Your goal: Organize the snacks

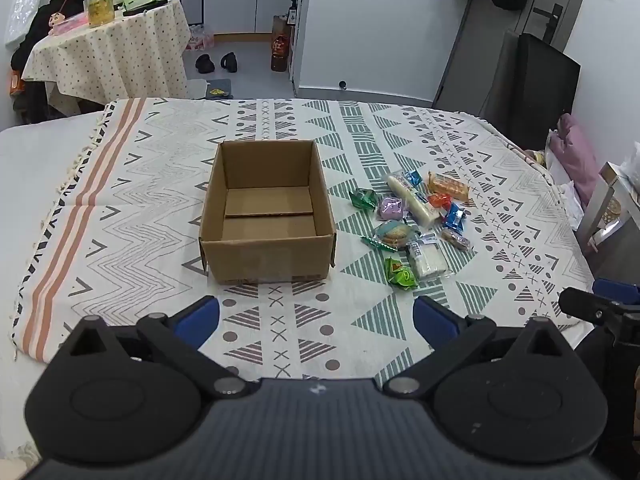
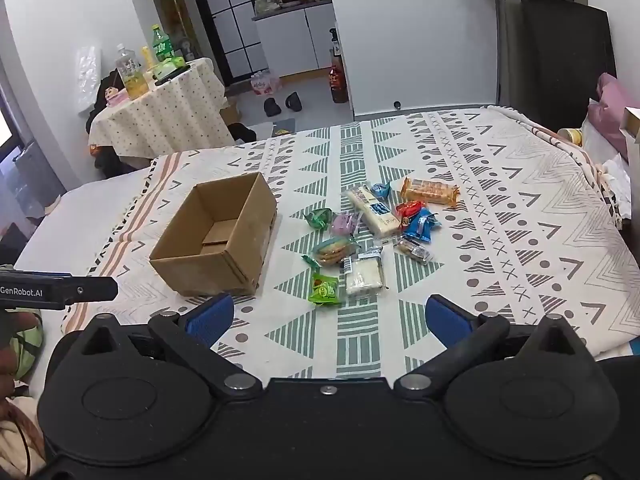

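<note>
An open cardboard box [image 1: 267, 216] [image 2: 218, 240] stands empty on the patterned cloth. To its right lie several wrapped snacks: a green packet [image 1: 400, 274] [image 2: 325, 290], a white bar [image 1: 426, 258] [image 2: 362, 272], a cookie pack [image 1: 394, 234] [image 2: 332, 252], a purple sweet [image 1: 391, 207] [image 2: 345, 223], a long white pack [image 1: 412, 200] [image 2: 374, 210], an orange biscuit pack [image 1: 448, 186] [image 2: 430, 191] and blue sweets [image 2: 420, 224]. My left gripper [image 1: 316, 320] is open, hovering in front of the box. My right gripper [image 2: 330, 320] is open, just short of the green packet.
The cloth-covered surface [image 1: 120, 200] drops off at its left and right edges. A small round table [image 1: 108, 48] with bottles stands behind to the left. A black panel [image 1: 544, 92] leans at the back right, with pink bedding [image 1: 576, 152] beside it.
</note>
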